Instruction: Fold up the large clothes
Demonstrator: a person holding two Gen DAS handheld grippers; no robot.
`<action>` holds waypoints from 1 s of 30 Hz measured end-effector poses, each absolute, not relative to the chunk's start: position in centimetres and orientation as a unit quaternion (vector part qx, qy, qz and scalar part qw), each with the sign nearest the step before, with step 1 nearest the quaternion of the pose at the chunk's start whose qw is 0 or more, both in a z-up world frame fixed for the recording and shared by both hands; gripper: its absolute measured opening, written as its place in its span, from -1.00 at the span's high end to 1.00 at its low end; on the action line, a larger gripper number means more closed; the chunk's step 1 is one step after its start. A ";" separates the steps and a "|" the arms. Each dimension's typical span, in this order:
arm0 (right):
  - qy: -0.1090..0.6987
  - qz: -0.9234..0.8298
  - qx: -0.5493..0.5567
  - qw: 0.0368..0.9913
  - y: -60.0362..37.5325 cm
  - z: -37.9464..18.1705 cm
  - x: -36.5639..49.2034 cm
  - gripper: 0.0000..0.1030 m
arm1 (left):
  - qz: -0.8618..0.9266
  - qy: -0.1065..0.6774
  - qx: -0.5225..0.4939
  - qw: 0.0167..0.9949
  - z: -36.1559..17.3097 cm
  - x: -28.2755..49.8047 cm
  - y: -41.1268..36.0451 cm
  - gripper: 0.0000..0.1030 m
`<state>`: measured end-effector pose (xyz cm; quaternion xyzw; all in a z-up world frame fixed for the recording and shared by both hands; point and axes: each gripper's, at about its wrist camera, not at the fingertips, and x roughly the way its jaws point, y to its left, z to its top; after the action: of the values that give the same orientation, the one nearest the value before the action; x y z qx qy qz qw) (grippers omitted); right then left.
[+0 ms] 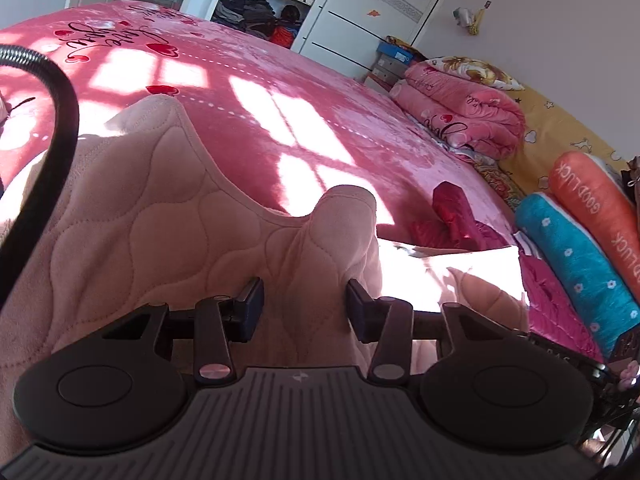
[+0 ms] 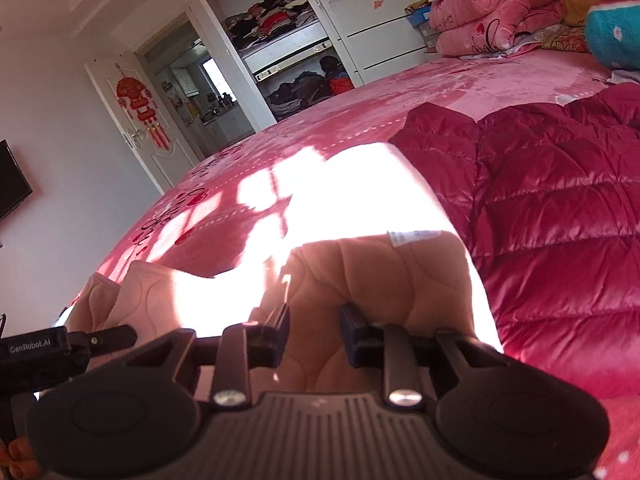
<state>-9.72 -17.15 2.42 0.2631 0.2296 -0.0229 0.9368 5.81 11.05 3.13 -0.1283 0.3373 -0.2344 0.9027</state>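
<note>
A: Start with anything that holds things. What is ahead of your grippers?

B: Far beyond your left gripper (image 1: 306,308) stands an open wardrobe (image 1: 260,12); its shelves carry heaps of dark and coloured clothes. To the right of it, stacked boxes (image 1: 390,62) sit by the wall, what is in them hidden.

A: And the left gripper itself?

B: Its jaws stand partly apart with a bunched fold of the pale pink quilted garment (image 1: 168,216) between the fingers (image 1: 252,304). Cloth fills the gap, yet you cannot tell whether the pads actually pinch it. The garment rises in two peaks just ahead of your fingers and spreads away to the left, lying on the pink bed cover (image 1: 248,92).

A: Your right gripper?

B: The right gripper (image 2: 314,334) shows the same: jaws narrowly parted, the pink garment (image 2: 380,280) humped up between them and touching the pads, grip uncertain. A white label (image 2: 416,236) sits on the garment's far edge ahead. Just right of your fingers lies a dark red puffer jacket (image 2: 560,208), touching the garment's edge.

A: Further out?

B: Folded pink blankets (image 2: 492,16) far ahead right, beside a teal pillow (image 2: 616,36).
</note>
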 end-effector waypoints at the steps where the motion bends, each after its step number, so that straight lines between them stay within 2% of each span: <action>1: 0.229 -0.028 0.269 0.935 -17.5 2.1 -9.6 0.82 | -0.230 0.338 -0.125 0.904 2.9 6.0 11.1 -0.12; 2: 0.230 -0.032 0.276 0.933 -17.8 1.9 -9.5 0.98 | -0.228 0.336 -0.123 0.905 2.8 6.2 11.2 -0.12; 3: 0.230 -0.036 0.286 0.929 -18.2 1.6 -9.3 1.00 | -0.227 0.331 -0.121 0.908 2.7 6.2 11.2 -0.12; 6: 0.224 -0.039 0.305 0.925 -18.6 1.2 -9.2 1.00 | -0.222 0.318 -0.111 0.915 2.8 6.6 10.6 -0.15; 14: 0.214 -0.055 0.266 0.938 -17.4 1.1 -9.0 1.00 | -0.205 0.288 -0.050 0.934 1.6 7.0 7.8 -0.32; 19: 0.209 -0.047 0.265 0.940 -17.5 1.1 -9.1 0.98 | -0.208 0.279 -0.046 0.936 2.7 5.9 9.1 -0.33; 21: 0.207 -0.040 0.265 0.941 -17.5 1.3 -9.1 0.86 | -0.212 0.275 -0.051 0.936 3.6 5.1 9.9 -0.39; 22: 0.206 -0.033 0.267 0.941 -17.5 1.3 -9.2 0.66 | -0.212 0.272 -0.052 0.937 4.1 4.7 10.3 -0.42; 23: 0.204 -0.024 0.268 0.941 -17.5 1.4 -9.2 0.35 | -0.212 0.265 -0.050 0.939 4.6 4.3 10.7 -0.48; 24: 0.201 -0.009 0.267 0.943 -17.3 1.6 -9.2 0.18 | -0.209 0.252 -0.044 0.944 5.5 3.7 11.2 -0.56; 26: 0.195 0.011 0.250 0.948 -16.5 2.0 -9.2 -0.40 | -0.204 0.234 -0.033 0.950 6.5 3.3 12.4 -0.65; 28: 0.194 0.013 0.213 0.958 -15.1 2.5 -9.2 -0.54 | -0.179 0.233 -0.027 0.956 6.9 3.9 14.0 -0.68; 30: 0.198 0.005 0.170 0.965 -13.8 2.6 -9.1 -0.62 | -0.146 0.248 -0.028 0.957 6.5 5.2 15.6 -0.58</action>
<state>-9.11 -13.79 2.63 0.1703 0.1983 0.0049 0.9652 5.22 15.56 6.54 -0.0282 0.2481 -0.1457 0.9573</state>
